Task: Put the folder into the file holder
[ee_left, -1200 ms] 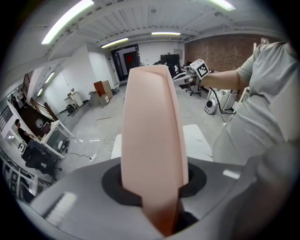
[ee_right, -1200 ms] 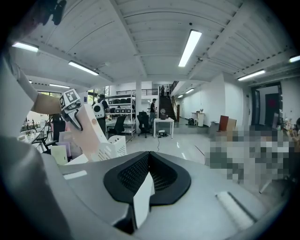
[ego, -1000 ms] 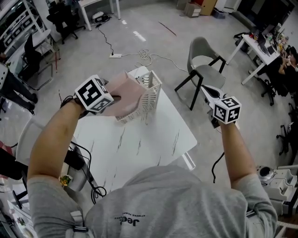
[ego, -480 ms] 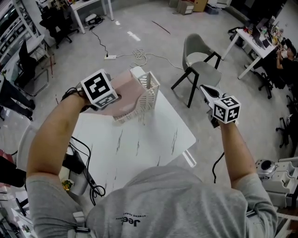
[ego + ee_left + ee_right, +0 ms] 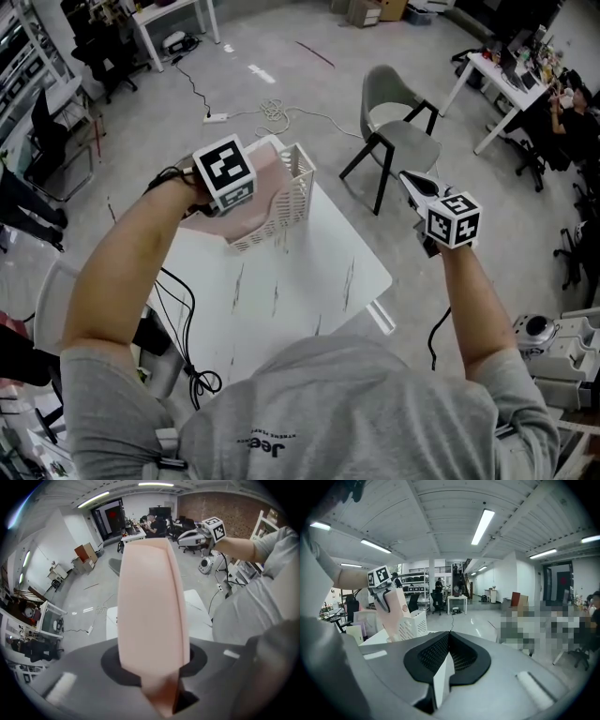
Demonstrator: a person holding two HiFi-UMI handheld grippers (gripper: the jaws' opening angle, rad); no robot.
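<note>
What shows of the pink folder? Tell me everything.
The folder is pale pink, smooth and plain. It looks like thin plastic or card, and it is closed, with one seam running along its length. The left tool clamps one end. It hangs tilted over the white table's far corner, its lower end at the slatted white file holder. Whether it is seated inside cannot be told.

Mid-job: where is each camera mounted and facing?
Head view: on the person's head, looking steeply down at the table and file holder; both forearms, torso, left gripper, right gripper show.
Left gripper view: on the left gripper, along its fingers clamped on the pink folder; right forearm beyond.
Right gripper view: on the right gripper, facing across the room; fingers together, empty; left forearm visible.
Shared: all three show the pink folder.
</note>
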